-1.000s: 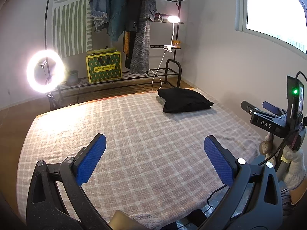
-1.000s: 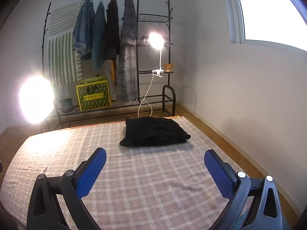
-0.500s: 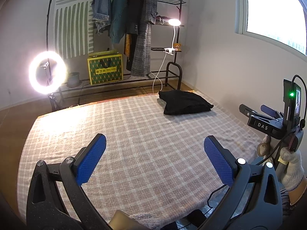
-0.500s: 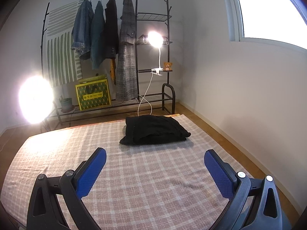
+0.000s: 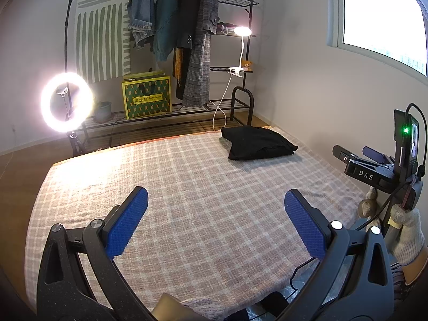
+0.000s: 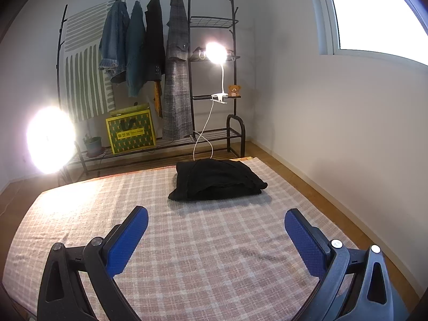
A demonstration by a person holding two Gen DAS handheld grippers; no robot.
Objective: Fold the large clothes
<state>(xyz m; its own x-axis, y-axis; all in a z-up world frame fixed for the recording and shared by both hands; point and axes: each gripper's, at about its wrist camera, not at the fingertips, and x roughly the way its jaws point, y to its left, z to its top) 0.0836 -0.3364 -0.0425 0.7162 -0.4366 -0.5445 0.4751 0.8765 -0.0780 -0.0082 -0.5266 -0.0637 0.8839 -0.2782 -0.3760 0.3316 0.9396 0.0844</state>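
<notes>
A folded black garment (image 5: pixel 258 143) lies at the far right corner of the checked blanket (image 5: pixel 187 187); it also shows in the right wrist view (image 6: pixel 216 180), on the blanket (image 6: pixel 187 254). My left gripper (image 5: pixel 215 208) is open and empty, held above the near half of the blanket, well short of the garment. My right gripper (image 6: pixel 215 230) is open and empty, above the blanket a short way in front of the garment. The right gripper's body (image 5: pixel 374 171) shows at the right edge of the left wrist view.
A black clothes rack (image 6: pixel 187 61) with hanging coats stands behind the blanket, with a yellow-green box (image 6: pixel 131 132) and a clip lamp (image 6: pixel 216 52). A bright ring light (image 5: pixel 67 101) stands at the back left. The wall and window (image 6: pixel 374 13) are on the right.
Both grippers have drawn back and risen slightly, so the black garment looks a little farther away. Both stay open and empty. The garment has not moved.
</notes>
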